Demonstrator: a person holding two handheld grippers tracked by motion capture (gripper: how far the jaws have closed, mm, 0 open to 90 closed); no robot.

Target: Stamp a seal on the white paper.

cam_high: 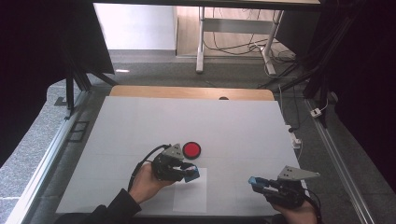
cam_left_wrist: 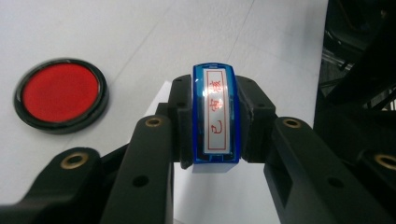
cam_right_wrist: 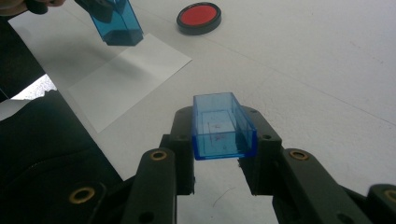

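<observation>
— While the left gripper is hanging over the sheet of paper, what is sitting between its jaws?

— It is clamping a blue stamp, the jaws pressing on both of its sides. In the left gripper view the stamp's face is showing red characters inside a red frame. In the right gripper view the stamp is tilting above the far end of the paper, not touching it.

— And the right gripper?

— It is gripping the stamp's blue cap, an open clear box lying level, jaws closing on its two walls. It is staying near the table's near right corner, well apart from the stamp.

— Anything else lying nearby?

— A round red ink pad is resting on the table just beyond the left gripper, beside the paper's far edge
</observation>
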